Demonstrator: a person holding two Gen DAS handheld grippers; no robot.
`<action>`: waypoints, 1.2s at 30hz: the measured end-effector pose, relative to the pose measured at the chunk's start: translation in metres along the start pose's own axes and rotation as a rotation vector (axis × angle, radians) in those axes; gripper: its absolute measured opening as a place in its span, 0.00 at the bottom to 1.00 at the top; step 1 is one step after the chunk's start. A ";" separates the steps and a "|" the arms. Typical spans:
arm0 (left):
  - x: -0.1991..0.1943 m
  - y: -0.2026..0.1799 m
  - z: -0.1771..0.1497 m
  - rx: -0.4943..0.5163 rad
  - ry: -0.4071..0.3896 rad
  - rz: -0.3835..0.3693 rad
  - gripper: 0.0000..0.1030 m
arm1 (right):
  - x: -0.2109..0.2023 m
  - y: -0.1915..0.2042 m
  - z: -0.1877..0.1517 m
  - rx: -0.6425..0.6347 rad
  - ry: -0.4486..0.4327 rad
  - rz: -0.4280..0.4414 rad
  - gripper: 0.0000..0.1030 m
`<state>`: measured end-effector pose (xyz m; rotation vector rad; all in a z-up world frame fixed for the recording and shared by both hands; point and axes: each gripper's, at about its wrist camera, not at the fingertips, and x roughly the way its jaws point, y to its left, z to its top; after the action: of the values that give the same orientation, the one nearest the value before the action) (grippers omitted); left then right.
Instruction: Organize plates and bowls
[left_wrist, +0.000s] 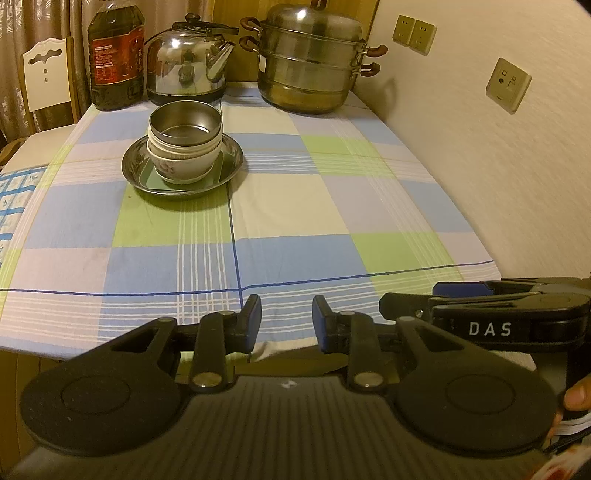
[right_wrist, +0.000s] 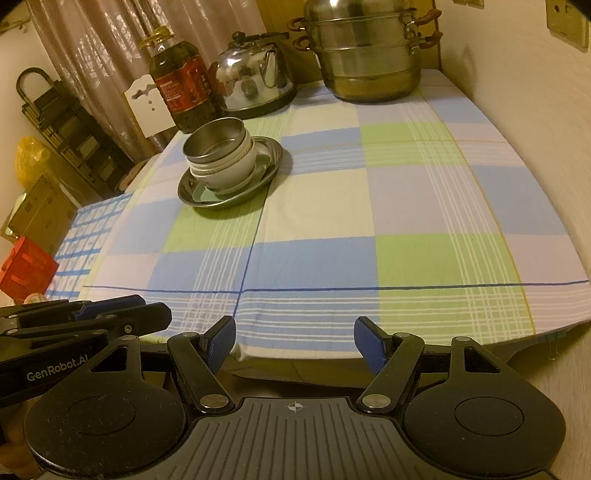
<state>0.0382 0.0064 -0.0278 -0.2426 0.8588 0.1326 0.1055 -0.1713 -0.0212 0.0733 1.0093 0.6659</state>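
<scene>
The tablecloth (left_wrist: 295, 221) is checked in pale blue, light green and cream, crossed by thin white stripes and a dark blue line. At eleven o'clock a silvery metal bowl (left_wrist: 184, 123) tops white bowls (left_wrist: 184, 162) — the lowest with a pink flower print — on a grey steel plate (left_wrist: 236, 162). Both grippers are black with blue pads (left_wrist: 255, 321).

Dim yellowish indoor light — fisheye-bent, softened edges
</scene>
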 end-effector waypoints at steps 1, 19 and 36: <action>0.000 0.000 0.000 0.000 0.000 0.000 0.25 | 0.000 0.000 0.000 0.000 0.000 0.000 0.69; -0.003 -0.003 -0.001 0.003 -0.008 0.000 0.26 | -0.002 -0.001 0.000 0.003 -0.004 -0.002 0.69; -0.002 -0.005 0.000 0.005 -0.010 -0.001 0.26 | -0.004 -0.004 0.001 0.005 -0.008 -0.002 0.69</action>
<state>0.0376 0.0013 -0.0253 -0.2376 0.8490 0.1303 0.1068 -0.1766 -0.0191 0.0789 1.0032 0.6611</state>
